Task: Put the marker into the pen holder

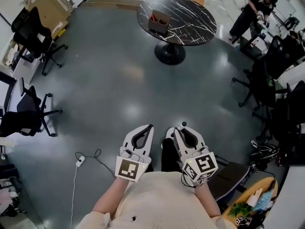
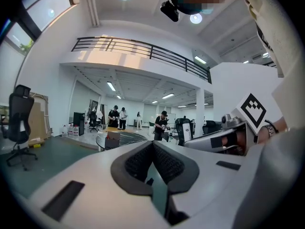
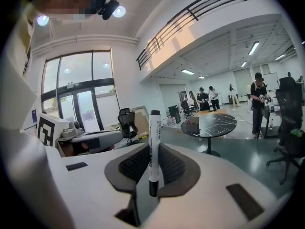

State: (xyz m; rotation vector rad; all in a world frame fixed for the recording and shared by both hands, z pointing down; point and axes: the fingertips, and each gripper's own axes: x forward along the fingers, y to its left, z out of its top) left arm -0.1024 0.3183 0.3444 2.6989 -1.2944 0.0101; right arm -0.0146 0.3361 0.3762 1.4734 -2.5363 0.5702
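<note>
A white marker (image 3: 154,142) with black ends stands upright between the jaws of my right gripper (image 3: 151,148), which is shut on it. In the head view its black tip (image 1: 184,124) pokes out above the right gripper (image 1: 181,127). My left gripper (image 1: 150,127) is held beside it, close to the body, shut with nothing in it (image 2: 153,144). The pen holder (image 1: 159,21), a small brown box, stands on a round black marble table (image 1: 190,27) far ahead across the floor. Both gripper views also show the pen holder (image 3: 192,124) (image 2: 113,138) in the distance.
Black office chairs stand at the left (image 1: 34,32) (image 1: 28,112) and along the right side (image 1: 269,82). A cable with a white plug (image 1: 80,161) lies on the grey floor at my left. A person (image 1: 251,9) stands at the back right, behind the table.
</note>
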